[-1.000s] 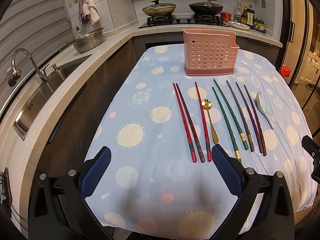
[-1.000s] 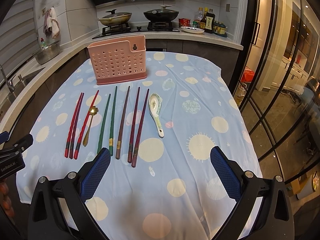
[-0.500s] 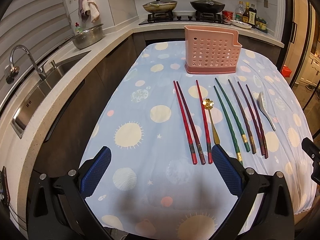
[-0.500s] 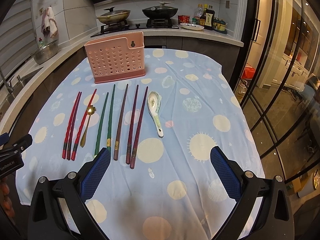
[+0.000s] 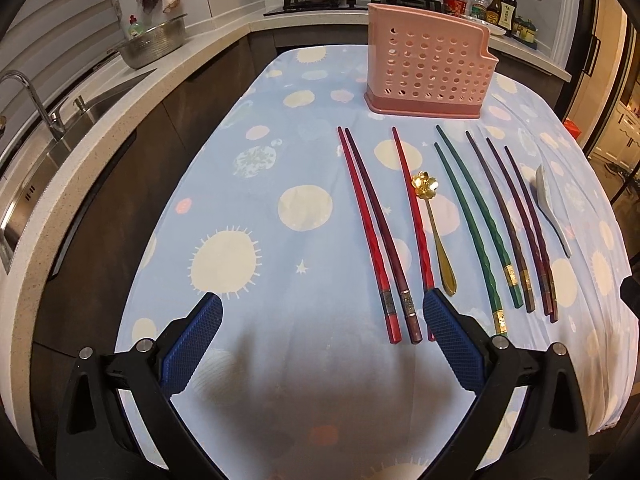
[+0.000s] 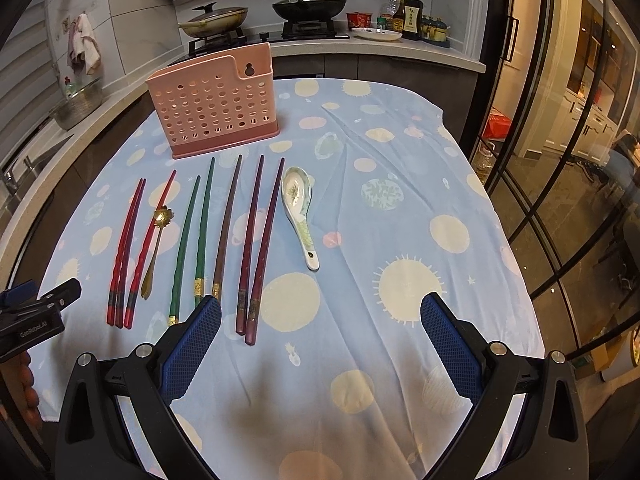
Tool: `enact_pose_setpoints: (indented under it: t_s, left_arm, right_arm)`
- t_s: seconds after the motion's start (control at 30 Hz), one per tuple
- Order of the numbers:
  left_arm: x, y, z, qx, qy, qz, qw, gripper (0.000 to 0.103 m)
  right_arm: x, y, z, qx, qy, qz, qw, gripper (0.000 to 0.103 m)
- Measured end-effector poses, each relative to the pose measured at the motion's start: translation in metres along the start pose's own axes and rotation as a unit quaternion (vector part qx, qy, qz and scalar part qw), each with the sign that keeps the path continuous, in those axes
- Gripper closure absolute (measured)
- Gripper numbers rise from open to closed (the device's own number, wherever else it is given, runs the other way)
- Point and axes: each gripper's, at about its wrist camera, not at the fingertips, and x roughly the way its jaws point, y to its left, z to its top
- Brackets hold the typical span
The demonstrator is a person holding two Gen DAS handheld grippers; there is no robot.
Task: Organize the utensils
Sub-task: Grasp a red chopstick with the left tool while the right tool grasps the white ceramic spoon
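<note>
A pink perforated utensil holder (image 5: 430, 65) (image 6: 214, 106) stands at the far side of the table. In front of it lie three red chopsticks (image 5: 370, 236) (image 6: 126, 246), a gold flower spoon (image 5: 434, 228) (image 6: 154, 246), two green chopsticks (image 5: 474, 224) (image 6: 192, 236), three dark brown-purple chopsticks (image 5: 516, 224) (image 6: 256, 240) and a white ceramic spoon (image 5: 550, 204) (image 6: 298, 210). My left gripper (image 5: 322, 312) is open and empty, low over the near ends of the red chopsticks. My right gripper (image 6: 320, 312) is open and empty, near the purple chopsticks' ends.
The table wears a blue cloth with sun and planet prints (image 5: 248, 200) (image 6: 400, 200). A counter with a sink (image 5: 48, 152) runs along the left. A stove with pans (image 6: 308, 4) and bottles is behind. Glass doors (image 6: 560, 160) stand to the right.
Both grippers have moved forward and lower toward the table; the utensils look closer. Nothing on the table has moved.
</note>
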Motion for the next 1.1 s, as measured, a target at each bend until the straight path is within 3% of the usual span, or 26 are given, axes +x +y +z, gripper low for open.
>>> enact_pose_setpoints:
  t_s: [0.33, 0.5, 0.57, 0.73, 0.9, 1.1]
  left_arm:
    - [0.049, 0.005, 0.008, -0.006, 0.04, -0.012, 0.9991, 0.022]
    - [0.06, 0.0, 0.01, 0.002, 0.048, -0.027, 0.9985, 0.025]
    - [0.064, -0.001, 0.011, 0.004, 0.052, -0.027, 0.9983, 0.033]
    - [0.068, 0.002, 0.012, 0.005, 0.05, -0.032, 0.9982, 0.035]
    - [0.064, 0.003, 0.011, 0.012, 0.047, -0.042, 0.9979, 0.051]
    - [0.06, 0.009, 0.012, 0.008, 0.053, -0.066, 0.9964, 0.082]
  right_arm:
    - [0.023, 0.001, 0.009, 0.008, 0.016, -0.001, 1.0, 0.007]
    - [0.031, 0.006, 0.012, 0.003, 0.022, -0.002, 1.0, 0.007]
    - [0.033, 0.008, 0.014, 0.002, 0.024, -0.002, 1.0, 0.007]
    - [0.038, 0.011, 0.016, -0.001, 0.027, -0.002, 1.0, 0.007]
    - [0.041, 0.012, 0.016, -0.001, 0.03, 0.001, 1.0, 0.008]
    - [0.048, 0.015, 0.017, -0.003, 0.033, 0.002, 0.999, 0.015]
